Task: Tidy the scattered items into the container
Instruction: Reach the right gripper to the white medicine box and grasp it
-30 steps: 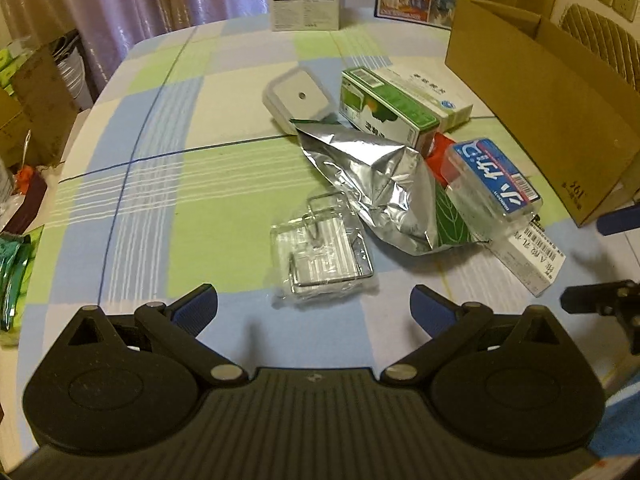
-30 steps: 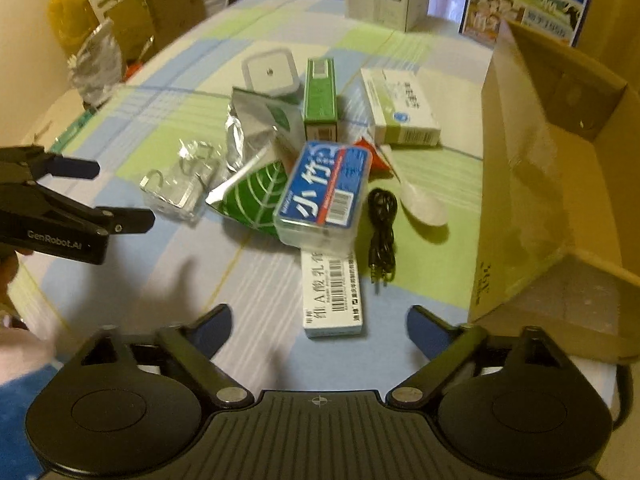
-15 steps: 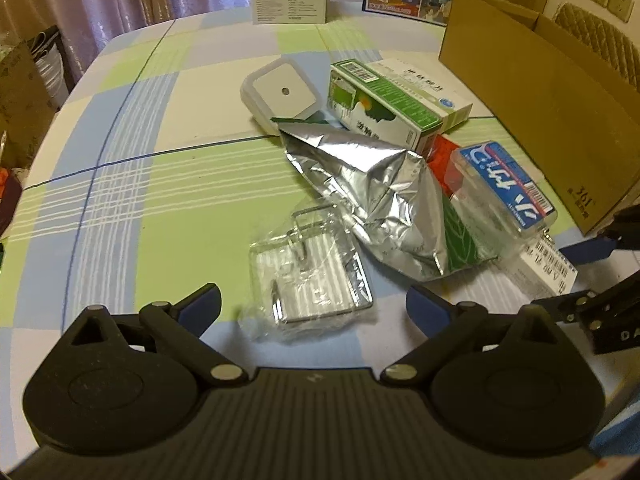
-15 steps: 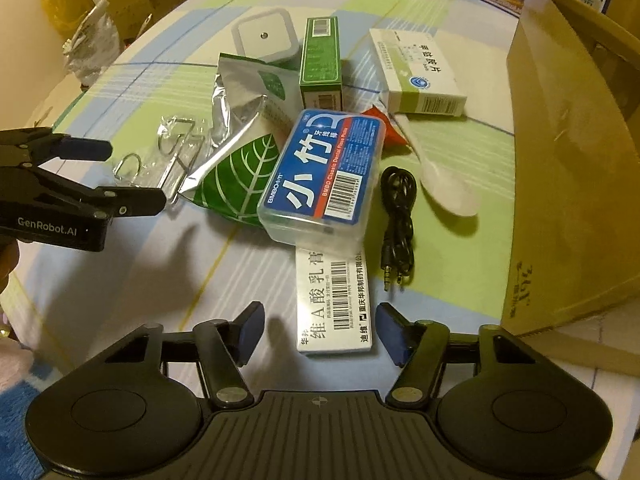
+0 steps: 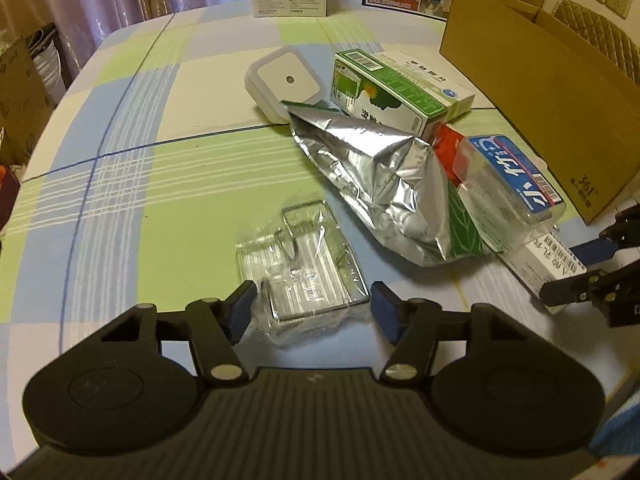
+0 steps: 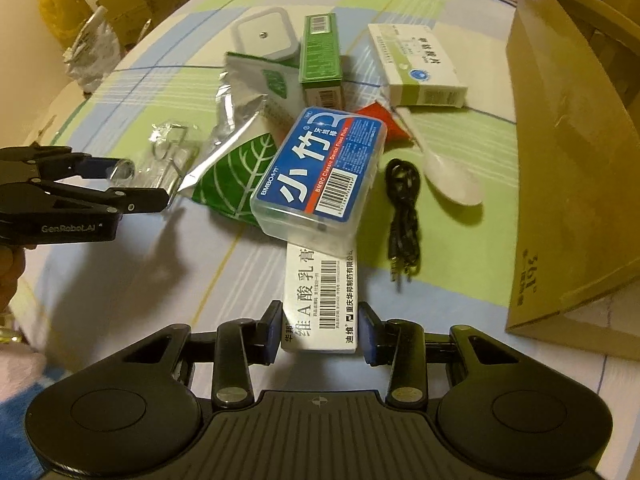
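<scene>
Checked tablecloth point(image 6: 132, 280), right hand-held gripper point(image 6: 318, 330) clamping ointment box point(image 6: 320, 300)

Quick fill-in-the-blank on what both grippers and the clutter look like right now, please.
1. The right gripper has just been closing on the long white ____ box.
2. The left gripper straddles a ____ rack in clear wrap.
3. The black cable lies beside the white ____.
4. The blue-labelled floss pick case partly rests on the ____ box.

Missing: ointment; metal; spoon; ointment
</scene>
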